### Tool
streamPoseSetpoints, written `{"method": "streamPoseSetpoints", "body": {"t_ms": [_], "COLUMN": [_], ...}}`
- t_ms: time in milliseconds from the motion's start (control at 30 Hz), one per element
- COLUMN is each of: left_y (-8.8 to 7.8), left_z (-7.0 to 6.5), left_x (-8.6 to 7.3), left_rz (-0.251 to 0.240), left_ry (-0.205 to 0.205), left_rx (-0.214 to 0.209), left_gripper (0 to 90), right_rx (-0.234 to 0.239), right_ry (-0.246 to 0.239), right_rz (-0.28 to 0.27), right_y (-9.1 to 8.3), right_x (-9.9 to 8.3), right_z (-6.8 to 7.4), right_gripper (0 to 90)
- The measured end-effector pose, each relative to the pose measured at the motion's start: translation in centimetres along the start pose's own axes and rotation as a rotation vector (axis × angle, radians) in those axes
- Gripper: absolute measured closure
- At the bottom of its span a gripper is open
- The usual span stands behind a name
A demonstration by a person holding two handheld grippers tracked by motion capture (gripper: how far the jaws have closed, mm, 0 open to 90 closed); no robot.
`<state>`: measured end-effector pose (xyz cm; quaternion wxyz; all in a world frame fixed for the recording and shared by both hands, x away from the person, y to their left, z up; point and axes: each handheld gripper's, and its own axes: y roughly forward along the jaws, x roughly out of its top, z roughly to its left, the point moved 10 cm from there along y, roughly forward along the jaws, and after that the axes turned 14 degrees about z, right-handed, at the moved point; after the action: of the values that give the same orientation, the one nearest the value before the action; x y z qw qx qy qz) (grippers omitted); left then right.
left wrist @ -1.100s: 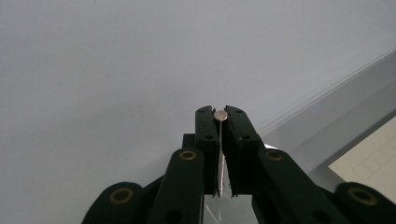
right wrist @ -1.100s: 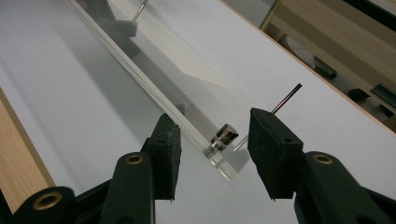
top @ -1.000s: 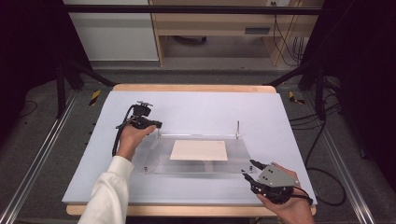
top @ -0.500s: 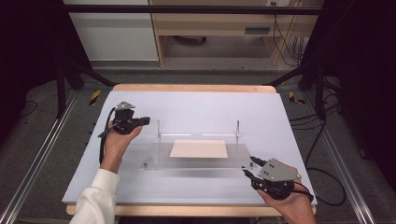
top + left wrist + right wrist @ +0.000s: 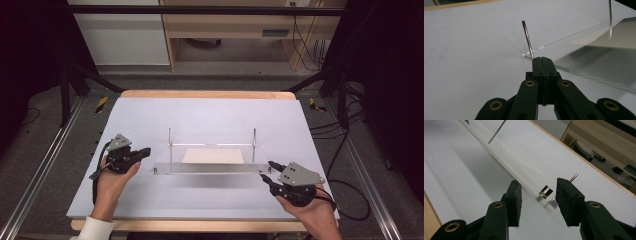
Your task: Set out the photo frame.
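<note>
High view: left gripper (image 5: pixel 142 151) clenched, empty, just left of clear acrylic stand (image 5: pixel 210 169) mid-table; right gripper (image 5: pixel 266 171) at its right corner. Left gripper view: jaws pressed together near a metal rod (image 5: pixel 527 40). Right gripper view: jaws parted around the stand's corner stud (image 5: pixel 544 193), not touching.

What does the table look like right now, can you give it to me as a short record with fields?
surface: grey mat on a wooden table
centre: clear acrylic stand with two upright metal rods and a beige sheet in it
left gripper: jaws shut, empty, pointing at the stand's left end
right gripper: jaws open, either side of a small metal foot at the stand's right corner, not pressing it
</note>
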<state>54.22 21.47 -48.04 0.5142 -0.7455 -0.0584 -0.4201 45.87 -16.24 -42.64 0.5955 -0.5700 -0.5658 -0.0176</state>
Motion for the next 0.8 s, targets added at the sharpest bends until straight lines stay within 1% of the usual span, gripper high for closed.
{"method": "streamPoseSetpoints", "body": {"t_ms": [67, 133, 167, 200, 233, 267, 400, 500, 533, 600, 667, 700, 800], "left_y": [-0.1, -0.1, -0.1, -0.2, -0.4, -0.5, -1.3, -2.0, -2.3, -2.9, -3.2, -3.4, -3.5], "left_z": [-0.5, -1.3, -1.6, -2.2, -2.5, -3.2, -5.4, -7.0, -7.3, -8.0, -8.2, -8.2, -8.0], "left_x": [-0.5, -1.1, -1.2, -1.2, -1.1, -1.2, -0.8, 0.0, 0.3, 0.9, 1.2, 1.3, 1.5], "left_rz": [-0.002, 0.0, -0.003, -0.007, -0.019, -0.017, -0.039, -0.067, -0.078, -0.104, -0.118, -0.126, -0.131], "left_ry": [0.002, 0.015, 0.017, 0.026, 0.047, 0.042, 0.079, 0.09, 0.093, 0.088, 0.089, 0.082, 0.068], "left_rx": [-0.011, -0.021, -0.026, -0.032, -0.026, -0.043, -0.076, -0.104, -0.104, -0.119, -0.108, -0.108, -0.105], "left_gripper": [89.5, 89.6, 89.6, 89.6, 89.6, 89.6, 89.6, 89.6, 89.6, 89.6, 89.6, 89.6, 89.6], "right_rx": [0.001, 0.0, 0.0, 0.0, 0.0, 0.0, -0.002, 0.001, 0.001, -0.001, -0.002, -0.001, 0.002], "right_ry": [-0.001, 0.002, 0.003, 0.005, 0.006, 0.007, 0.007, 0.009, 0.008, 0.012, 0.012, 0.014, 0.017], "right_rz": [-0.003, -0.008, -0.01, -0.011, -0.013, -0.013, -0.014, -0.012, -0.013, -0.013, -0.015, -0.016, -0.017], "right_y": [0.0, 0.0, -0.1, -0.1, -0.1, -0.1, -0.1, -0.1, -0.1, -0.1, -0.1, -0.1, 0.0], "right_x": [0.3, 0.5, 0.7, 0.8, 1.0, 1.1, 1.5, 1.7, 1.8, 1.9, 2.0, 2.0, 2.2], "right_z": [-0.2, -0.5, -0.6, -0.7, -0.9, -1.0, -1.4, -1.6, -1.7, -1.8, -1.9, -1.9, -2.1], "right_gripper": [57.3, 57.5, 57.7, 57.7, 57.7, 57.8, 58.2, 58.3, 58.3, 58.3, 58.3, 58.3, 58.3]}}
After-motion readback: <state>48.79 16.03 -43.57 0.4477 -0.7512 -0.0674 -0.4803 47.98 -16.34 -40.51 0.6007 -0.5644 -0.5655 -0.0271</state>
